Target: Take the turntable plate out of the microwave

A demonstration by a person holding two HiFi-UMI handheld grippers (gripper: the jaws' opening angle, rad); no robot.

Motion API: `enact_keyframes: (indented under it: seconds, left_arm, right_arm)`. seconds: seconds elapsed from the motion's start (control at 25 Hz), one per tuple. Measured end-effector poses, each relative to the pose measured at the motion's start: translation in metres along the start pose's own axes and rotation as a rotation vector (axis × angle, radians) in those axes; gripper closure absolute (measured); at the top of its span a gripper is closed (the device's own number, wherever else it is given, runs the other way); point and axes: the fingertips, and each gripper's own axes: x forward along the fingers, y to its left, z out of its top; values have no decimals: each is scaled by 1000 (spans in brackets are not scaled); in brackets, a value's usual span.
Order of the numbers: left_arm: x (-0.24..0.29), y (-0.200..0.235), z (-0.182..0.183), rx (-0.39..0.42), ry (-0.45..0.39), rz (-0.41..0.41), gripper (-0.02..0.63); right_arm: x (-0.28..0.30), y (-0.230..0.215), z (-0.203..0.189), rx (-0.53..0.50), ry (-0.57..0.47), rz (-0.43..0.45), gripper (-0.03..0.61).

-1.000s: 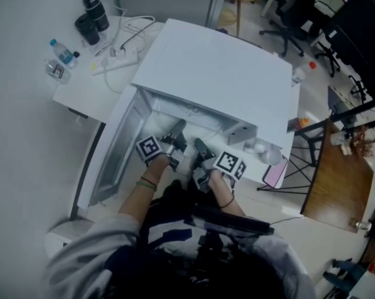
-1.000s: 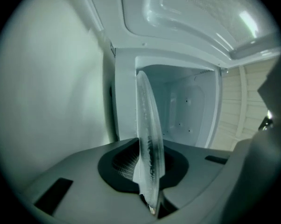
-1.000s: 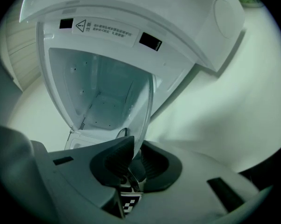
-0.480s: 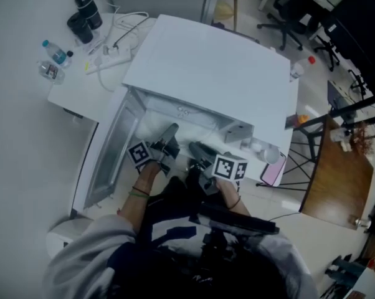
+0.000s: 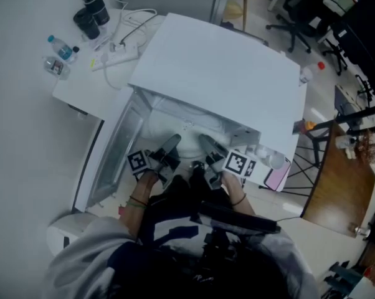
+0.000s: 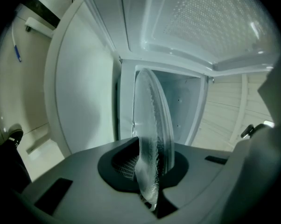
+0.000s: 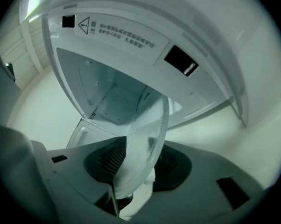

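Observation:
The clear glass turntable plate point(image 5: 189, 147) stands on edge at the mouth of the white microwave point(image 5: 218, 73), between my two grippers. My left gripper point(image 5: 172, 144) is shut on the plate's rim; in the left gripper view the plate point(image 6: 152, 125) rises upright out of the left gripper point(image 6: 150, 171). My right gripper point(image 5: 207, 146) is at the plate's other side. Its jaws are opening; in the right gripper view the plate point(image 7: 143, 139) leans loosely between the right gripper point(image 7: 138, 167) jaws, whose pads do not press on it.
The microwave door point(image 5: 109, 161) hangs open at the left. A white table point(image 5: 81, 86) behind it holds water bottles point(image 5: 60, 48), black cups point(image 5: 91, 11) and a power strip point(image 5: 116, 53). A wooden desk point(image 5: 340, 185) and office chairs point(image 5: 299, 17) are at the right.
The left gripper has drawn back a little toward the person with the plate's rim. The right gripper has rolled beside it.

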Motion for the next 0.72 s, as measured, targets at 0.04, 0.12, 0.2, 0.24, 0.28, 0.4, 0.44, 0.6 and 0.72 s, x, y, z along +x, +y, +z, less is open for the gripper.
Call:
enact_keyframes:
  seconds: [0.04, 0.12, 0.2, 0.24, 0.28, 0.4, 0.44, 0.6, 0.72]
  left_arm:
    - [-3, -1, -3, -5, 8, 1, 594]
    - [-8, -4, -10, -7, 26, 4, 594]
    - [-14, -7, -14, -5, 34, 14, 592]
    - [-17, -8, -14, -3, 32, 20, 592]
    - [-19, -8, -14, 2, 27, 23, 591]
    - [-23, -10, -11, 23, 10, 11, 586]
    - [-24, -12, -11, 25, 7, 5, 585]
    - [-28, -21, -16, 6, -4, -7, 580]
    - [-32, -26, -19, 13, -2, -9, 581]
  right_arm:
    - [1, 1, -1, 3, 2, 8, 417]
    - [4, 6, -6, -2, 9, 34, 417]
    - [5, 8, -11, -18, 19, 40, 470]
    - [5, 8, -12, -23, 23, 42, 469]
    - [5, 9, -12, -25, 25, 47, 475]
    - [6, 17, -11, -50, 25, 68, 482]
    - [5, 20, -11, -60, 23, 73, 483]
    - [-1, 32, -12, -67, 11, 99, 485]
    - [-7, 38, -12, -70, -2, 114, 486]
